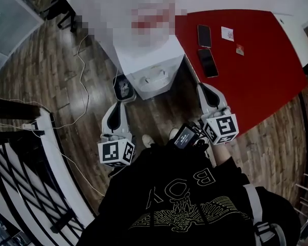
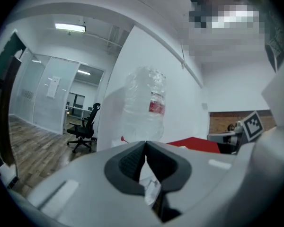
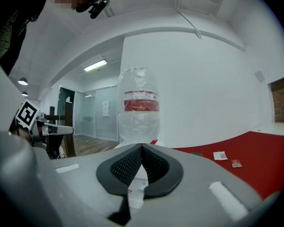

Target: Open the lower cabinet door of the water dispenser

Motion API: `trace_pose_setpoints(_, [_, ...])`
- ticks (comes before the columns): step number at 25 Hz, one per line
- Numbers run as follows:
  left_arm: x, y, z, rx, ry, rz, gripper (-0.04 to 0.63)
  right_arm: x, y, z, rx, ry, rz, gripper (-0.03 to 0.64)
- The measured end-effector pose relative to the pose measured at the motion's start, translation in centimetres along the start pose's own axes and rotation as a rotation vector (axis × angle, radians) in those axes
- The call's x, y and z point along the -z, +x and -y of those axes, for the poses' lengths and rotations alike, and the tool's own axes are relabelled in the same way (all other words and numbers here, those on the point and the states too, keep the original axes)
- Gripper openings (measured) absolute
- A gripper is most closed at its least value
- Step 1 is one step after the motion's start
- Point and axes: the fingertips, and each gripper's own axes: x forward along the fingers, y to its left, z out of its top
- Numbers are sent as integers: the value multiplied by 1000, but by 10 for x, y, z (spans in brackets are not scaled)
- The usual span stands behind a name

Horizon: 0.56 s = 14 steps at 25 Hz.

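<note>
The white water dispenser (image 1: 153, 65) stands straight ahead of me on the wooden floor, seen from above, so its lower cabinet door is hidden. Its clear bottle with a red label shows in the left gripper view (image 2: 144, 103) and the right gripper view (image 3: 138, 105). My left gripper (image 1: 124, 88) points at the dispenser's left front corner, jaws shut and empty (image 2: 145, 144). My right gripper (image 1: 206, 89) is held to the dispenser's right, beside the red table, also shut with nothing in it (image 3: 142, 146).
A red table (image 1: 262, 81) runs along the right, with two phones (image 1: 208, 62) and small cards (image 1: 227, 33) on it. A cable (image 1: 84, 88) trails over the floor at left. A black railing (image 1: 20, 152) stands at lower left. An office chair (image 2: 85, 129) is farther off.
</note>
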Motion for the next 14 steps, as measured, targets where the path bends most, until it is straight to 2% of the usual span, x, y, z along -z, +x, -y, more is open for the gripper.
trace_pose_setpoints(5, [-8, -7, -1, -16, 2, 23, 8, -8, -5, -9, -12, -15, 35, -2])
trace_pose_setpoints(14, [-6, -5, 12, 6, 28, 11, 7, -11, -6, -14, -23, -14, 39, -3])
